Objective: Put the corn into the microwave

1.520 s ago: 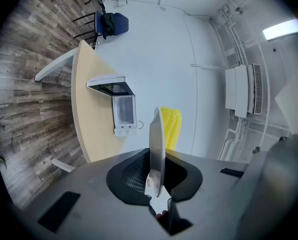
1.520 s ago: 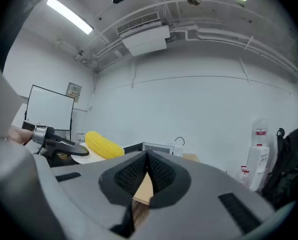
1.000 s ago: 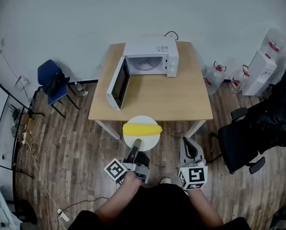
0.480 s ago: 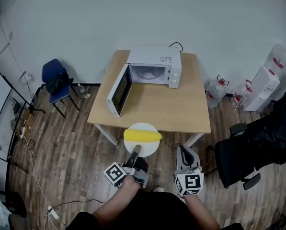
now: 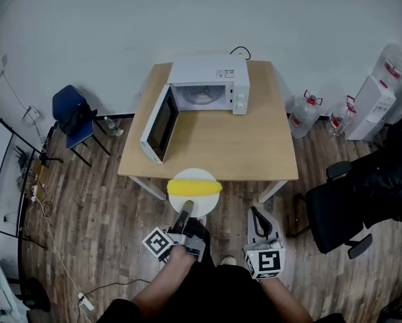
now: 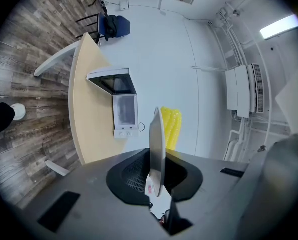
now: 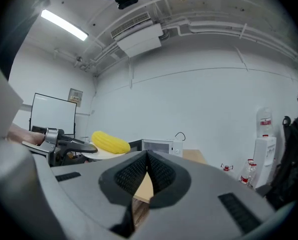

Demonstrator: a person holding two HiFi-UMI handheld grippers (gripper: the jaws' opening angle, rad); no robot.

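A yellow corn cob (image 5: 194, 188) lies on a white plate (image 5: 202, 206). My left gripper (image 5: 186, 209) is shut on the plate's near rim and holds it level, just over the front edge of the wooden table (image 5: 241, 147). In the left gripper view the plate (image 6: 156, 149) stands edge-on between the jaws, with the corn (image 6: 170, 126) behind it. The white microwave (image 5: 207, 86) stands at the table's far side, its door (image 5: 157, 123) swung open to the left. My right gripper (image 5: 256, 214) hangs shut and empty to the right of the plate. The right gripper view shows the corn (image 7: 110, 142) and the microwave (image 7: 158, 145) ahead.
A blue chair (image 5: 73, 116) stands left of the table. A black office chair (image 5: 369, 180) is to the right. Water bottles (image 5: 302, 113) and a white dispenser (image 5: 372, 96) stand by the back wall. A wood floor lies below the plate.
Both grippers have shifted slightly, and the plate with the corn has edged a little toward the table's front edge. The left grip on the plate is unchanged; the right jaws stay shut.
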